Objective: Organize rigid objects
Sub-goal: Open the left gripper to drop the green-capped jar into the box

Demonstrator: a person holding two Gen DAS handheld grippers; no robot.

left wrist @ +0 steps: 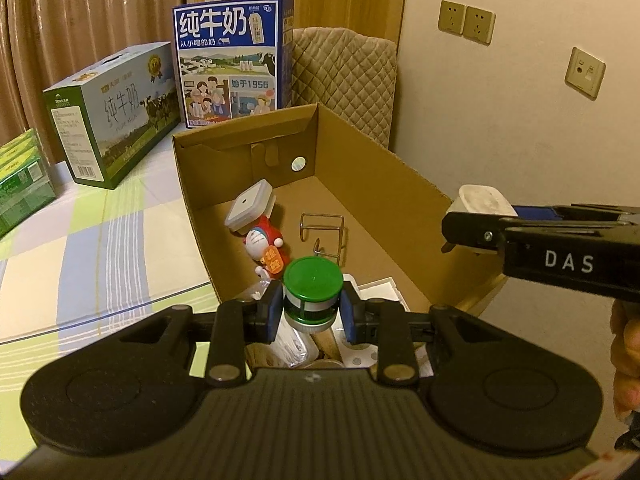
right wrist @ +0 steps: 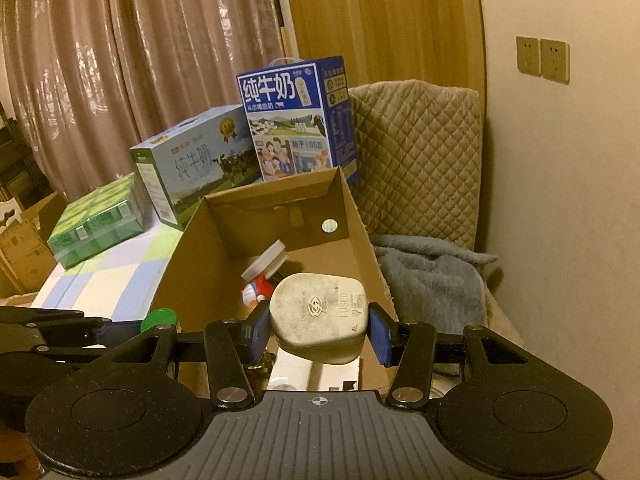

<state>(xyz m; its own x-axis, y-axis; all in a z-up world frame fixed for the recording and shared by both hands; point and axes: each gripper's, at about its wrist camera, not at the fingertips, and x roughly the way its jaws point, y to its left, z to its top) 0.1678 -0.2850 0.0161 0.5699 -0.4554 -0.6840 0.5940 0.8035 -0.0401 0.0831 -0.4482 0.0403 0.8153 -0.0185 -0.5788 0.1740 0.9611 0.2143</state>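
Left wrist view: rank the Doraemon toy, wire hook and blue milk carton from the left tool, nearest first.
1. Doraemon toy, in the cardboard box, just ahead, slightly left.
2. Wire hook, on the box floor, slightly farther right.
3. Blue milk carton, upright behind the box.

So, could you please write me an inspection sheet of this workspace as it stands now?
Surface: checked cloth in green, blue and white.
Job's things: open cardboard box holding a small square container, a red and white toy figure, a wire hook and white items near its front.
Clutter: blue milk carton box, green milk carton box, green pack.
Grippers: left gripper shut on a green-capped jar; right gripper shut on a white fused plug, both over the box.
Cables: nothing seen.
Surroundings: curtains, quilted chair, grey blanket, wall sockets.
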